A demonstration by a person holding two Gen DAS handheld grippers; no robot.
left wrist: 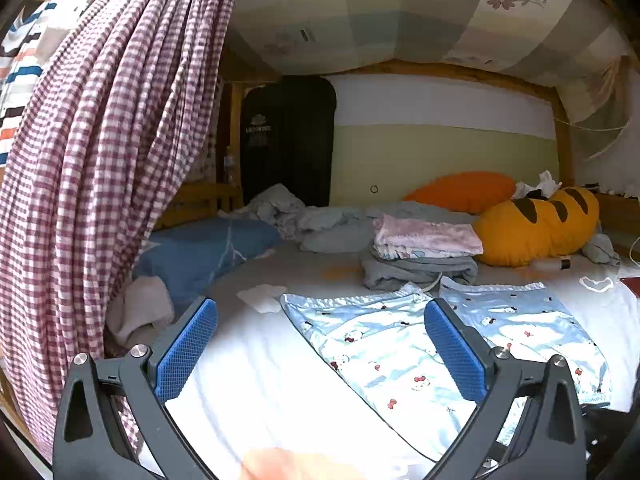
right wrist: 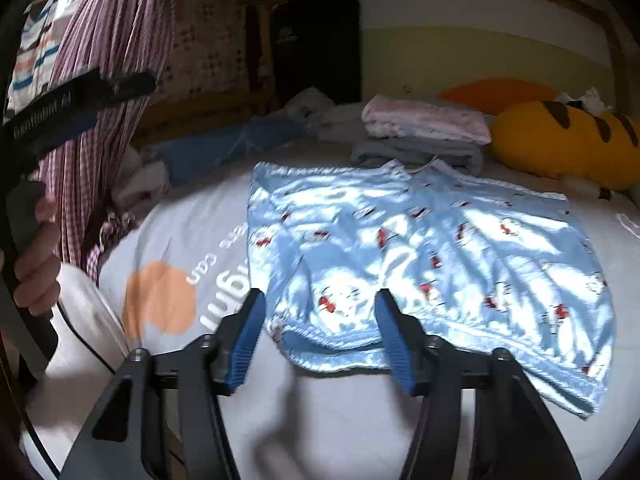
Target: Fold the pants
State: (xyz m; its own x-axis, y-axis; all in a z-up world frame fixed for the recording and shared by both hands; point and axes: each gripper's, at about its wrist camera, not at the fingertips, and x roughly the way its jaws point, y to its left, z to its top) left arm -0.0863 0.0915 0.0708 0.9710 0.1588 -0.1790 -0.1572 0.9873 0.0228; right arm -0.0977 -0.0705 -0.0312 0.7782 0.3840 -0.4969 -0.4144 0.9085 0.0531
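Your light blue printed pants point(right wrist: 420, 248) lie spread flat on the white bed sheet point(right wrist: 360, 420), in front of the stack of folded clothes point(right wrist: 424, 128); nothing is folded yet. Your right gripper point(right wrist: 320, 332) hangs over the pants' near edge with its jaws about half apart and no cloth pinched between them. Your left gripper point(left wrist: 320, 340) stands wide and empty over the sheet, just beside the pants' left edge.

The near edge of the pants is bunched and wavy, so a bite there may catch only the top layer, and the pants would then lift unevenly and twist. You could also pinch the sheet along with the fabric. The checked curtain point(left wrist: 100, 160) hangs on the far side of the left gripper from the pants and could snag it.
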